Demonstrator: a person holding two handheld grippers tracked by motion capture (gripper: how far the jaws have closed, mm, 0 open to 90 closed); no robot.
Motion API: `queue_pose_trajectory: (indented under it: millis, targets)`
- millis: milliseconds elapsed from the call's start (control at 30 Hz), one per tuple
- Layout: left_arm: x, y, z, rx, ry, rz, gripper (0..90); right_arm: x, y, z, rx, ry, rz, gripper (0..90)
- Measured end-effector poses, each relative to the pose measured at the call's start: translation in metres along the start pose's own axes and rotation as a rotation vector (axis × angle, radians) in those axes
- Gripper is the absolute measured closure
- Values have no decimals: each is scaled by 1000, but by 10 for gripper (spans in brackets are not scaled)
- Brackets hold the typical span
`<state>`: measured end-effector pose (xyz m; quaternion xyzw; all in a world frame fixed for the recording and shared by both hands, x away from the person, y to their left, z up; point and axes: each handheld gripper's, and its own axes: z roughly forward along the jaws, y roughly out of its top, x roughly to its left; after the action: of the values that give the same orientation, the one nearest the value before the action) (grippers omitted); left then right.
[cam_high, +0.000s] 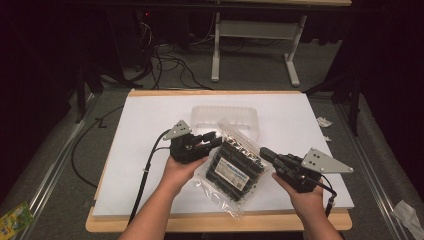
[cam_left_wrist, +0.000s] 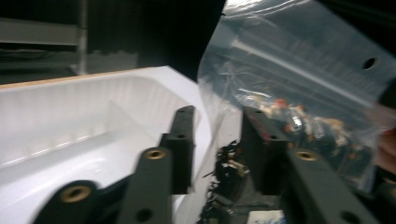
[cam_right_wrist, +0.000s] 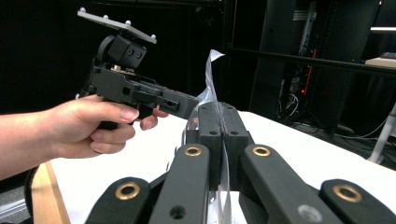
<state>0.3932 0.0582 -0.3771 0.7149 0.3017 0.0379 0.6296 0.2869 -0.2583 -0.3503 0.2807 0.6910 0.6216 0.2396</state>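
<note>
We are holding a clear plastic bag (cam_high: 234, 165) of small dark parts between both tongs: the right tongs (cam_right_wrist: 219, 126) are clamping its thin edge, while the left tongs (cam_left_wrist: 217, 135) are standing apart with the film between their jaws. The bag is limp and slippery, weighted by loose contents, so we are judging the stiffer sealed strip the surest hold. A clear tray (cam_high: 225, 119) is lying just beyond the left tongs on the counter (cam_high: 145, 120).

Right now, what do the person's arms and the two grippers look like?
Both forearms are bare, with no sleeves in view. The left gripper and right gripper are black pistol-style handles with two blocky black jaws, brass-ringed pivot holes showing on the linkages. Each carries a grey three-cornered plate dotted with small studs. A black cable trails from each.
</note>
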Motion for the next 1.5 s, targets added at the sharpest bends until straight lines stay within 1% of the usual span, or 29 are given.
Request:
queue_pose_trajectory:
  millis: [33,67,100,133,167,200,233,267,333,367,400,433,467,600,633,733,767,833,1000,1100,1167,1233,1267,1300,1400,1433,1500]
  targets:
    - [1,-1,1,-4,-17,-6,677,0,0,0,0,0,0,900]
    - [0,-1,1,-1,-21,0,725,0,0,0,2,0,2,900]
    - [-1,-2,1,-1,0,13,780,-1,0,0,2,1,-1,900]
    - [0,-3,1,-4,4,19,827,-1,0,0,1,1,-1,900]
    - [0,-3,0,-3,5,24,853,-1,-1,0,0,-2,-1,900]
    - [-1,-3,0,-4,11,39,853,-1,-1,0,0,-2,-1,900]
    - [-4,-3,0,-2,36,69,882,-1,-1,1,2,-7,4,900]
    - [-6,-3,-1,-3,49,88,882,-1,-1,1,2,-7,4,900]
    - [-9,-4,-2,-2,67,119,893,-2,-1,0,7,-17,16,884]
    - [-9,-4,-3,-1,74,127,896,-4,-1,-1,6,-18,19,817]
    - [-9,-4,-3,0,83,135,897,-5,-2,-1,5,-22,24,770]
    - [-10,-5,-4,2,90,141,898,-6,-2,-2,2,-22,37,706]
    - [-10,-5,-5,1,96,145,898,-7,-2,-3,5,-32,46,652]
    - [-11,-6,-5,-4,104,163,898,-11,-5,-7,15,-51,86,395]
    - [-11,-6,-5,-4,107,166,898,-11,-7,-8,21,-62,98,346]
    - [-11,-6,-4,-4,113,172,897,-12,-13,-10,34,-75,112,277]
    - [-11,-7,-4,-5,115,175,897,-12,-15,-11,43,-78,123,258]
    - [-11,-7,-4,-5,120,180,897,-11,-20,-12,65,-71,143,233]
    - [-10,-8,-4,-6,127,183,896,-10,-35,-11,101,-59,181,220]
    - [-9,-8,-4,-6,131,181,896,-9,-45,-5,135,-38,205,217]
    - [-9,-9,-5,-6,133,183,895,-7,-53,1,157,-20,213,237]
    - [-8,-9,-5,-6,134,183,895,-6,-60,8,168,5,233,288]
    - [-8,-9,-5,-6,135,184,895,-5,-63,12,174,24,251,318]
    - [-8,-9,-5,-6,136,185,894,-5,-66,17,179,40,268,366]
    - [-9,-9,-6,-9,139,188,893,-3,-69,27,187,76,278,460]
    - [-8,-10,-7,-8,142,190,892,-2,-70,29,188,79,275,479]
    - [-7,-10,-8,-6,147,189,889,1,-71,33,192,85,284,547]
